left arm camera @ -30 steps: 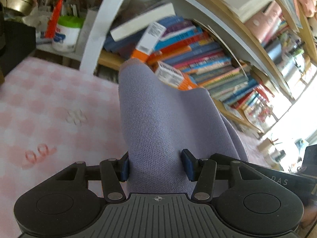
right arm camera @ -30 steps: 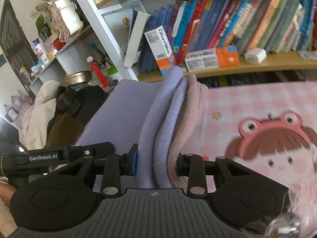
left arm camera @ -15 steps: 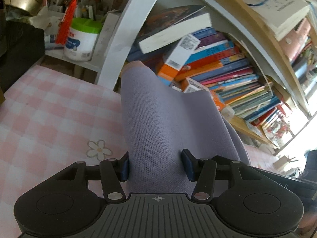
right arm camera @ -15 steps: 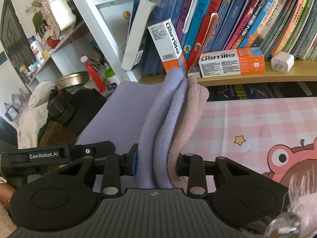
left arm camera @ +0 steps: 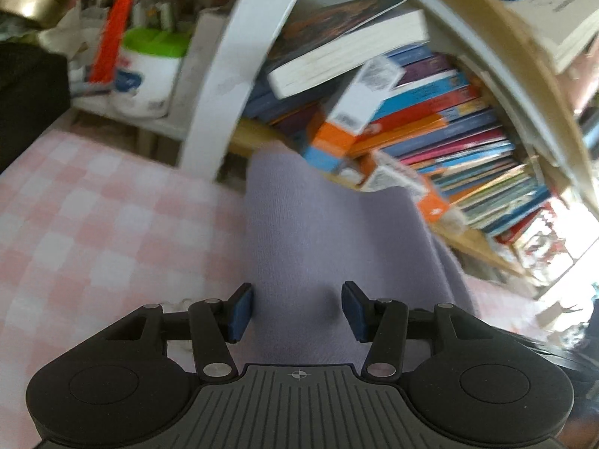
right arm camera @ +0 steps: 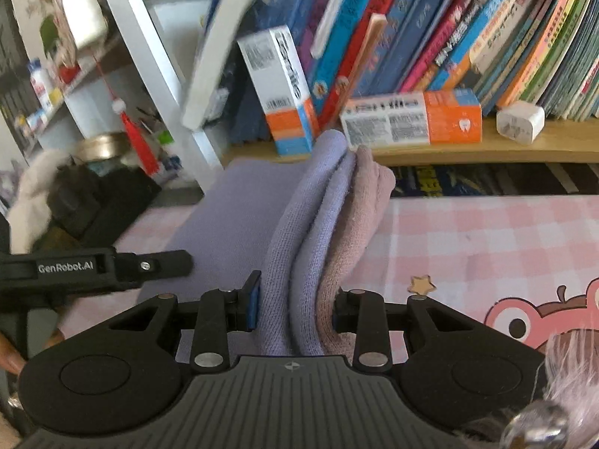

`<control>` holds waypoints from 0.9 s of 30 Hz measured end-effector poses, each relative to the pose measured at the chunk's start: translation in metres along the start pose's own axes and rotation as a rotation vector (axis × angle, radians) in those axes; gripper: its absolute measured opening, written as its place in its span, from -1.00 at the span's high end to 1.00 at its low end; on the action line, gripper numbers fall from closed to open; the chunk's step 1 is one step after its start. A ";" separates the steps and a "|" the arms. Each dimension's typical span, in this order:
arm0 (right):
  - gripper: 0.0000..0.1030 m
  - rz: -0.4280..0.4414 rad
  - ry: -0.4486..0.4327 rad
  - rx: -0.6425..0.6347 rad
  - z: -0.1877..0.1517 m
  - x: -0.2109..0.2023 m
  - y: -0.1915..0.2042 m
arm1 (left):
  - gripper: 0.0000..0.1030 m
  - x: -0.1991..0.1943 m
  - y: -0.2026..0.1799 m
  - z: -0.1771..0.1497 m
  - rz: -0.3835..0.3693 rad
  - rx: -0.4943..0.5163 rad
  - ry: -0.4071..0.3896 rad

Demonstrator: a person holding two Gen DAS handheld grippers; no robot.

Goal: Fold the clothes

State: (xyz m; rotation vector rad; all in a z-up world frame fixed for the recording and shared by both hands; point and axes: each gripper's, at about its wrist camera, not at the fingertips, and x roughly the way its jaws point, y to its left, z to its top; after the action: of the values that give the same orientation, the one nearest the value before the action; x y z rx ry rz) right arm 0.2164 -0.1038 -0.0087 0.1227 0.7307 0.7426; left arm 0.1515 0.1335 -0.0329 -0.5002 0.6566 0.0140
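A lavender knit garment point(left arm camera: 318, 239) runs forward from between the jaws of my left gripper point(left arm camera: 297, 308), which is shut on it. In the right wrist view the same garment point(right arm camera: 299, 247) shows as bunched folded layers, with a pinkish layer point(right arm camera: 355, 224) on the right side. My right gripper point(right arm camera: 295, 305) is shut on these layers. The flat part of the garment spreads to the left, toward the left gripper's black body point(right arm camera: 93, 267). Both grippers hold the cloth above a pink checked cover point(right arm camera: 468, 239).
A wooden bookshelf point(right arm camera: 486, 153) full of books stands close ahead, with orange-and-white boxes point(right arm camera: 411, 119) and a white charger point(right arm camera: 520, 121) on it. A white shelf post point(left arm camera: 239, 75) rises at left. A red tassel point(right arm camera: 136, 138) and dark bag point(right arm camera: 93, 202) sit far left.
Both grippers have moved forward toward the bookshelf with the garment still held; books and boxes look larger and nearer. The left view is now motion-blurred.
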 end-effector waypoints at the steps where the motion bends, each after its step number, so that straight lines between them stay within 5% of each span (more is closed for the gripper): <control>1: 0.37 0.008 -0.001 0.017 -0.002 0.002 -0.005 | 0.04 0.001 0.001 0.000 -0.002 -0.002 0.001; 7: 0.13 0.007 0.013 0.073 -0.008 0.007 -0.017 | 0.03 0.005 -0.001 -0.001 -0.003 0.008 0.011; 14: -0.57 -0.065 0.031 0.031 -0.003 -0.006 -0.010 | -0.02 -0.011 -0.016 -0.006 0.074 0.074 -0.021; 27: -0.71 -0.122 -0.082 0.058 -0.014 -0.073 0.008 | -0.54 -0.070 -0.069 -0.038 0.162 0.215 -0.109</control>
State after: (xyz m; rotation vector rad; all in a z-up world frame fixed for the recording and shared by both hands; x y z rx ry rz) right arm 0.1660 -0.1478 0.0247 0.1593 0.6753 0.5964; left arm 0.0853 0.0657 0.0134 -0.2367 0.5827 0.1210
